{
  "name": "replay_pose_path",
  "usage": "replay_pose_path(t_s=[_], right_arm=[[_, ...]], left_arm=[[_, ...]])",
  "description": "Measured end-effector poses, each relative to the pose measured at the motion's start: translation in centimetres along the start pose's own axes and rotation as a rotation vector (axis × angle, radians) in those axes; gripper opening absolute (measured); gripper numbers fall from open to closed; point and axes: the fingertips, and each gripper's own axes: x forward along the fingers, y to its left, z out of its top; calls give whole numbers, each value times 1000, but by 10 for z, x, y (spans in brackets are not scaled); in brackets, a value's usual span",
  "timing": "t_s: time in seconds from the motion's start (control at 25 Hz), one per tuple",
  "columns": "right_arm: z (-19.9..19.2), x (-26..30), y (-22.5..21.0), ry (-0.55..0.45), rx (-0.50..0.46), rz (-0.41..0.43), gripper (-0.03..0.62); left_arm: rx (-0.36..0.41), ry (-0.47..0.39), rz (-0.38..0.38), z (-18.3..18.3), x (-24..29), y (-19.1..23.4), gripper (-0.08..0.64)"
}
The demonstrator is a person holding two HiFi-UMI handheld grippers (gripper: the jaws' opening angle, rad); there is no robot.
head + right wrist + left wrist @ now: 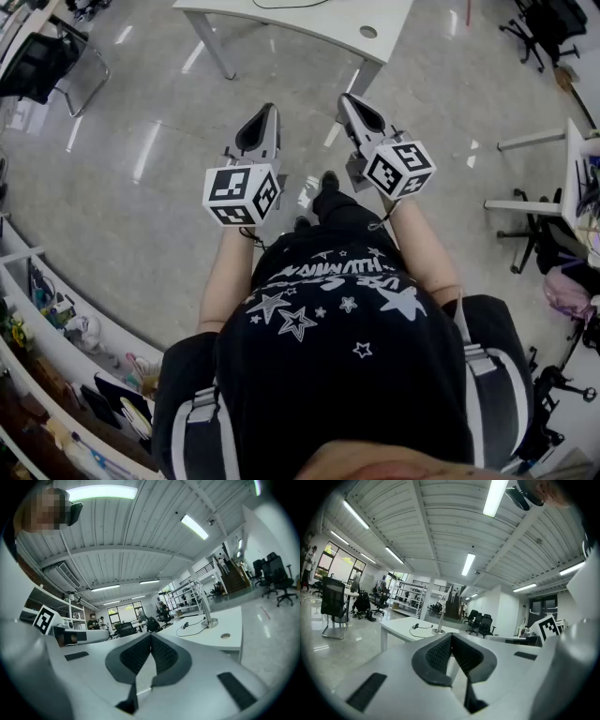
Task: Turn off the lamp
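Observation:
The lamp (439, 619) is a slim metal pole on a round base, standing on a white table (309, 23) some way ahead of me, with a black cable (419, 627) beside it. It also shows in the right gripper view as the lamp (206, 607), right of centre. I cannot see whether it is lit. My left gripper (267, 111) and right gripper (346, 98) are held level side by side above the floor, well short of the table. The left gripper (451, 635) has its pads together with nothing between them. So does the right gripper (151, 636).
A black office chair (42, 66) stands at the far left, and more chairs (548, 28) at the far right. Shelving with clutter (66, 328) runs along my left. Another desk (562, 178) stands to the right. Glossy floor (141, 169) lies between me and the table.

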Motion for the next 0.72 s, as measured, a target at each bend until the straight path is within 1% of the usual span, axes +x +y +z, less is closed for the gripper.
replay_pose_path(t_s=[0.2,0.4,0.6,0.72], right_arm=[[6,29,-15,-8,-15,14,6],[15,69,-41,-14,5,24,6],[28,116,-70,-12,22,49,6],[39,141,-89,-3,13,59,6]], left_arm=[[13,-8,23,6,20,22,9],[24,-1,65,11,47,46,9],[40,15,97,20,90,70,9],[55,22,107,28,119,82,9]])
